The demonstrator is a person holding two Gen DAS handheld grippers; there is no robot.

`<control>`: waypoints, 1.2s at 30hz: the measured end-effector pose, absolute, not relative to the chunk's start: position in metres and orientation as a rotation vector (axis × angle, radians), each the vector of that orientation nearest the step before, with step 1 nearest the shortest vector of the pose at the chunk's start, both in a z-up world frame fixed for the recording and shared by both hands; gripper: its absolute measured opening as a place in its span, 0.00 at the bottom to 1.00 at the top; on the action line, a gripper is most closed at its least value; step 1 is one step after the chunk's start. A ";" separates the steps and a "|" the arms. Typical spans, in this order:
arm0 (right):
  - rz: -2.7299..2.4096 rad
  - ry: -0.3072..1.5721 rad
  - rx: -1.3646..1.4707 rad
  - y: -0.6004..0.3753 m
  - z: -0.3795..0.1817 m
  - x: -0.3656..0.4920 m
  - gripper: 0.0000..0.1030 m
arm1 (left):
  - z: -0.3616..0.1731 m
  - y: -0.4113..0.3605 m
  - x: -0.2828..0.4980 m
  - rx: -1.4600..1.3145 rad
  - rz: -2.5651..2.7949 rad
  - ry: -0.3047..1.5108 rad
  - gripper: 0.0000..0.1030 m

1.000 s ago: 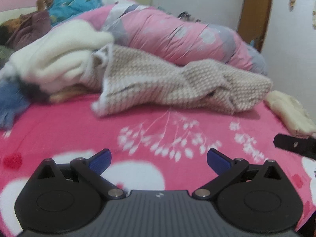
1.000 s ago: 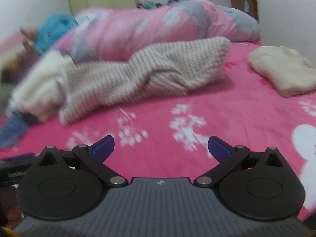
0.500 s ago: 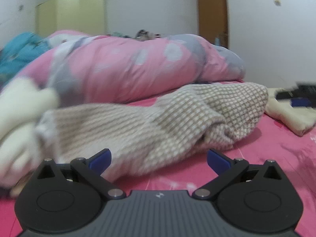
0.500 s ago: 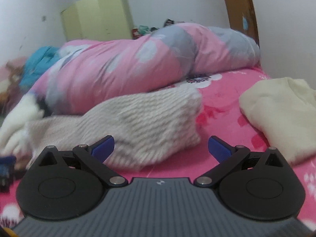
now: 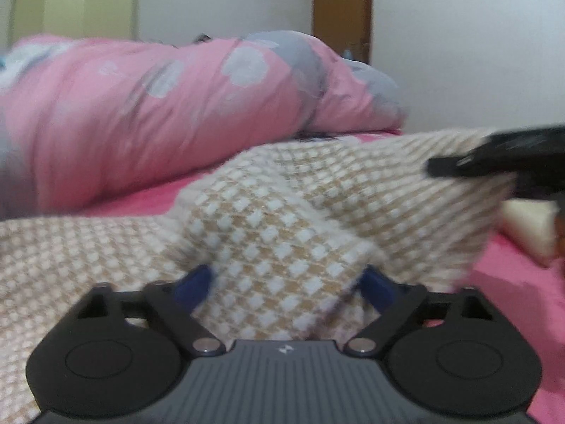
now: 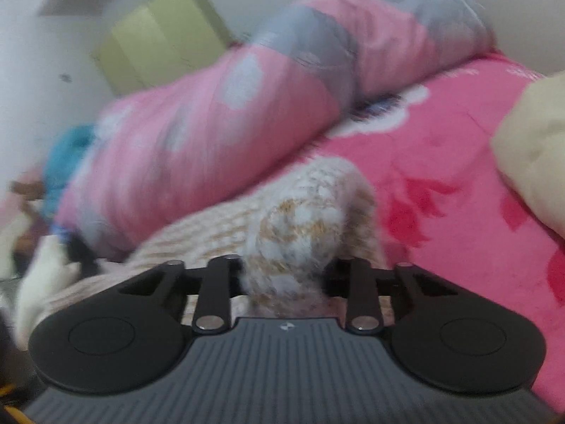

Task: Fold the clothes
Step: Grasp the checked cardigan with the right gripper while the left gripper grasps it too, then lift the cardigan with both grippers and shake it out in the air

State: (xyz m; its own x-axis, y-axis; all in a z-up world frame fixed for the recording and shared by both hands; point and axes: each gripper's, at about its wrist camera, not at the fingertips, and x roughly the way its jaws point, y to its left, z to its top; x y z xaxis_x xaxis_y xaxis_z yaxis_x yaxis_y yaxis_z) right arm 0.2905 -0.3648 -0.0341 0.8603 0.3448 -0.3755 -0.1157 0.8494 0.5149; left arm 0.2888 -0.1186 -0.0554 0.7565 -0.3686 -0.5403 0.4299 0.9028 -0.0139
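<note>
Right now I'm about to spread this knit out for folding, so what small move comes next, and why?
Probably finish closing the left gripper: its jaws have been closing around a fold of the checked knit garment, not yet visibly pinching it, while the right gripper already clamps a bunched end.

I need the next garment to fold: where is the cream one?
The cream garment lies at the right edge of the right wrist view, on the pink bedsheet, right of the checked knit.

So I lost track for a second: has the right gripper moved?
Yes. The right gripper moved forward toward the pink duvet, its jaws closing on the knit sweater.
</note>
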 end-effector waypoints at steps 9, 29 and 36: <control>0.540 0.297 0.512 -0.329 0.028 0.182 0.18 | -0.030 -0.062 0.232 -0.048 -0.478 0.593 0.40; 0.852 -0.081 0.453 -0.292 0.203 -0.027 0.18 | 0.081 0.032 0.010 -0.264 -0.761 0.361 0.66; 0.669 0.368 0.377 -0.240 0.105 0.074 0.28 | 0.057 0.041 -0.021 -0.216 -0.671 0.354 0.95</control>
State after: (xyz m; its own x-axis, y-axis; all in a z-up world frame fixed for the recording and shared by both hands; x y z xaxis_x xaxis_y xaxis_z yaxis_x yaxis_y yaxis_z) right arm 0.0740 -0.2403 0.1053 0.7255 0.6566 -0.2061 -0.5259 0.7222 0.4492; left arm -0.0211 0.0408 0.0566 0.7271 -0.6395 -0.2496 0.5672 0.7644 -0.3065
